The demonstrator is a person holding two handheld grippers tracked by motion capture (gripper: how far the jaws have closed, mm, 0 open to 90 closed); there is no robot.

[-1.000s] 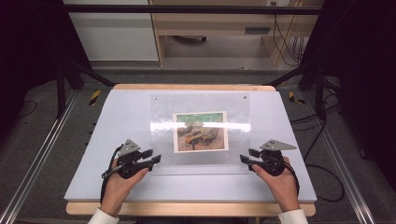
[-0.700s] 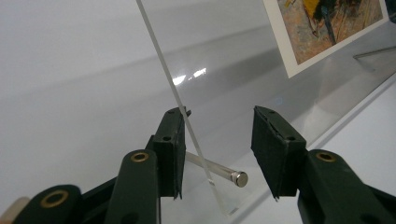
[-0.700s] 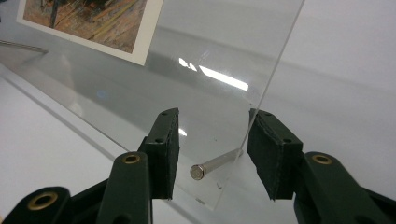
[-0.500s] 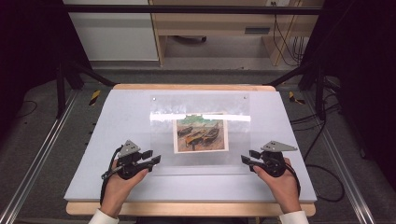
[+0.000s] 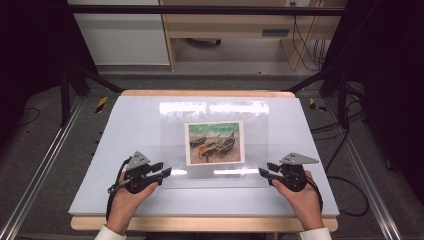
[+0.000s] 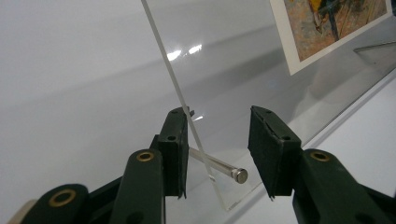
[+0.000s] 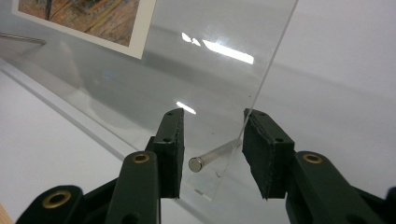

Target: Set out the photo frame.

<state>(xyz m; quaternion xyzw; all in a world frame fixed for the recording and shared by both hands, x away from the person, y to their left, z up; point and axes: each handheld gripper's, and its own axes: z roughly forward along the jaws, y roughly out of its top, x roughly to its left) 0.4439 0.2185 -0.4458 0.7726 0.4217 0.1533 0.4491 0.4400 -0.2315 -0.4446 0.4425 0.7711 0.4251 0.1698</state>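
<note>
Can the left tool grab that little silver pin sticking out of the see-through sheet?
Probably yes. The left tool is open, and the silver pin already lies between its jaws at the corner of the clear sheet. Nothing blocks it.

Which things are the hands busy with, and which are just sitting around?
In use: clear acrylic sheet, boat picture, left gripper, right gripper, metal pins at the sheet's near corners.

Just around: cables on the floor, wooden furniture behind.
</note>
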